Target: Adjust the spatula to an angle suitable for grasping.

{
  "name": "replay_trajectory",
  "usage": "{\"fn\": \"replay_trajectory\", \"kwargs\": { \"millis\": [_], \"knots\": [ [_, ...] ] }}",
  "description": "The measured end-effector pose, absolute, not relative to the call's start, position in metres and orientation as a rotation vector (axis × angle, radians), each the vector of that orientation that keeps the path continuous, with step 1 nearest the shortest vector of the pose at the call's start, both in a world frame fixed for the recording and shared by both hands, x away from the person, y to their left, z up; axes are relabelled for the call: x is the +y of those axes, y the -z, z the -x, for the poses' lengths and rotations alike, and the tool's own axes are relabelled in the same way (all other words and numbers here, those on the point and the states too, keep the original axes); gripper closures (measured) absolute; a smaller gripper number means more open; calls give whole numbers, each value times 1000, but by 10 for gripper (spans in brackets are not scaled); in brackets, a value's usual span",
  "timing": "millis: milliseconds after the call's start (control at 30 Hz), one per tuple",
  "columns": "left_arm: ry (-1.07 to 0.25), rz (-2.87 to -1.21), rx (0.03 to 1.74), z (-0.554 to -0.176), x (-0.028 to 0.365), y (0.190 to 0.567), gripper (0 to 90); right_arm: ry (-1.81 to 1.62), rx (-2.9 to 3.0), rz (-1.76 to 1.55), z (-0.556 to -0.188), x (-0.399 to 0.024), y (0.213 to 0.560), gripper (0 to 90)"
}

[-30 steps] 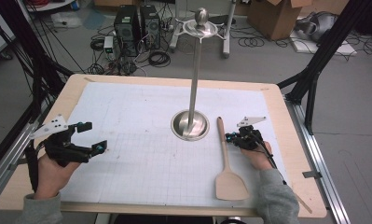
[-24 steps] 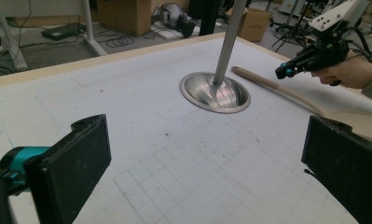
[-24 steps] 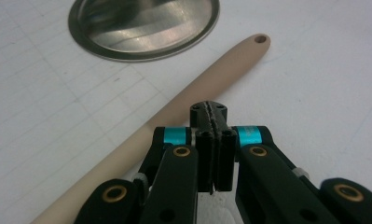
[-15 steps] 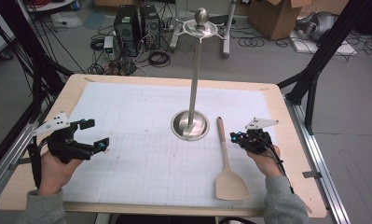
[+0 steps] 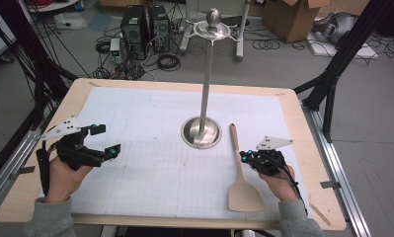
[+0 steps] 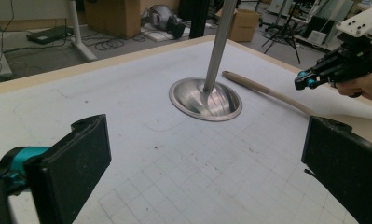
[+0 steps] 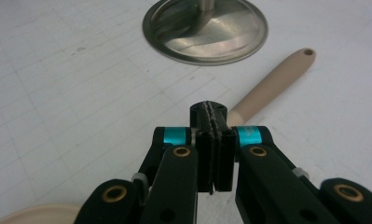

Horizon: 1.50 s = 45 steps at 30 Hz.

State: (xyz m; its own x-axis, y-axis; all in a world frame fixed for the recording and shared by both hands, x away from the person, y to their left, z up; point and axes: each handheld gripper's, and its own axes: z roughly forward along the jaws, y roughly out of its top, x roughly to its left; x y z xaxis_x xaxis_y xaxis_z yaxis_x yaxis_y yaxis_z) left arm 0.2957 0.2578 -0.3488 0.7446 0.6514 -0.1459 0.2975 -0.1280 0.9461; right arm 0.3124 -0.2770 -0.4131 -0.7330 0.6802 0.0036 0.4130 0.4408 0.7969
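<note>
The left tool [image 5: 101, 139] hovers with jaws wide apart, while the right tool [image 5: 245, 157] is closed, empty.

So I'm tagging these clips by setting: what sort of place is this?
Probably a lab or workshop, not a kitchen: computer towers and loose cables on a bare floor, cardboard boxes behind, and a black frame around the table.

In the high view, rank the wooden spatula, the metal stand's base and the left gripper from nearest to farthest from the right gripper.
1. Wooden spatula: just beside the right gripper, on its left.
2. Metal stand's base: farther up the table, mid-table.
3. Left gripper: far across, at the table's left side.
</note>
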Motion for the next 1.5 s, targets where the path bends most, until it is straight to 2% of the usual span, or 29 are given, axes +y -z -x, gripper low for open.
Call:
{"fn": "replay_trajectory", "kwargs": {
  "millis": [1000,1500],
  "knots": [
    [-357,-1721,757,-296,257,349,17,-1011,2614,-803,-297,-246,435,900],
    [-358,-1723,755,-296,258,349,17,-926,2619,-793,-295,-253,433,900]
  ]
}}
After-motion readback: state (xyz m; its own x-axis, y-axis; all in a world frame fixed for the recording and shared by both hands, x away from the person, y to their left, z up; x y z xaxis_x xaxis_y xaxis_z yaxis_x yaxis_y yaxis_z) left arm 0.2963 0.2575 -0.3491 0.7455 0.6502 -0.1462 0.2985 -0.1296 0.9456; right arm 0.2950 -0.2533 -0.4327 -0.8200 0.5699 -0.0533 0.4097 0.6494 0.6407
